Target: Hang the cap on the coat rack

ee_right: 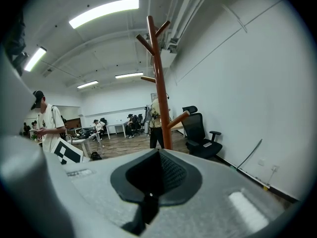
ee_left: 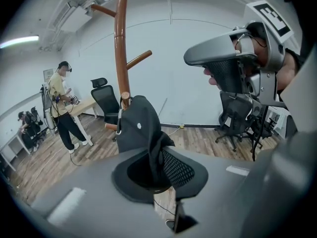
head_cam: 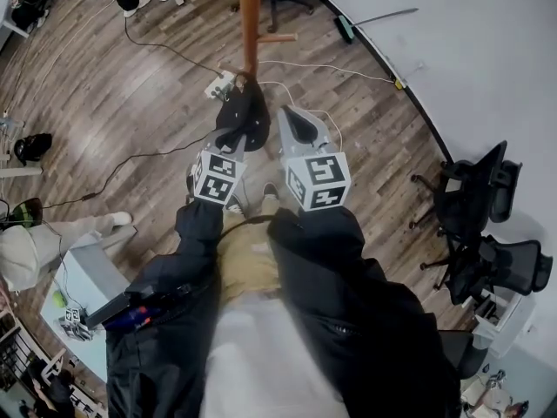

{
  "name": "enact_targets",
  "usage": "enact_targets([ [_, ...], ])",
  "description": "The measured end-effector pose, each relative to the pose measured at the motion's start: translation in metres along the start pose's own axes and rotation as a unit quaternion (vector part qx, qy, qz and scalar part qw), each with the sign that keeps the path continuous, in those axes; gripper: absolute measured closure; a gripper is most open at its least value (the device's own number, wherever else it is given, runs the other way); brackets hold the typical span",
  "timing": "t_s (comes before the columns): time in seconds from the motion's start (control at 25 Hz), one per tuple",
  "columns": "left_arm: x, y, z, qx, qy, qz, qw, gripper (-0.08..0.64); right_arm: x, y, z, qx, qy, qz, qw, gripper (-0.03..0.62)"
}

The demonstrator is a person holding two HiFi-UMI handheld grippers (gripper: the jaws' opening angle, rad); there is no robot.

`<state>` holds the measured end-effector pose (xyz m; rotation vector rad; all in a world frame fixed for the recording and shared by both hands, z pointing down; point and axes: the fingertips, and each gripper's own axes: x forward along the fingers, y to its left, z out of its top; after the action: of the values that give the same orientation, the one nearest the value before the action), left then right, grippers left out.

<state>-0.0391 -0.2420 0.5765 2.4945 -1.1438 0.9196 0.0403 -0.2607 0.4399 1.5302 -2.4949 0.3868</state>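
The black cap (head_cam: 244, 111) hangs from my left gripper (head_cam: 231, 138), close in front of the brown wooden coat rack pole (head_cam: 250, 24). In the left gripper view the cap (ee_left: 141, 130) rises from between the closed jaws of the left gripper (ee_left: 157, 157), and its top lies beside a short peg tip (ee_left: 125, 97) on the rack (ee_left: 120, 43). Whether it rests on that peg I cannot tell. My right gripper (head_cam: 300, 122) is just right of the cap, shut and empty. It faces the rack (ee_right: 157, 83) in the right gripper view.
Cables and a power strip (head_cam: 220, 85) lie on the wood floor by the rack's foot. Black office chairs (head_cam: 474, 190) stand along the white wall at the right. A person (ee_left: 63, 108) stands beyond the rack, with desks and other people further back.
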Motion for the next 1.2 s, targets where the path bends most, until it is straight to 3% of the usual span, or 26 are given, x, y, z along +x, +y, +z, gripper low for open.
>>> enact_targets([
  [0.76,0.053,0.018,-0.004,-0.029,0.015,-0.015,0.9994,0.509,0.019,-0.019,-0.002,-0.004,0.019,-0.01,1.0,0.595],
  [1.0,0.057,0.019,-0.006,-0.049,0.016,-0.027,0.9983,0.416,0.022,-0.024,-0.002,-0.003,0.019,-0.011,1.0,0.595],
  [1.2,0.051,0.022,0.002,-0.055,-0.005,-0.028,0.998,0.407,0.025,-0.022,0.001,-0.004,0.015,-0.007,1.0,0.595],
])
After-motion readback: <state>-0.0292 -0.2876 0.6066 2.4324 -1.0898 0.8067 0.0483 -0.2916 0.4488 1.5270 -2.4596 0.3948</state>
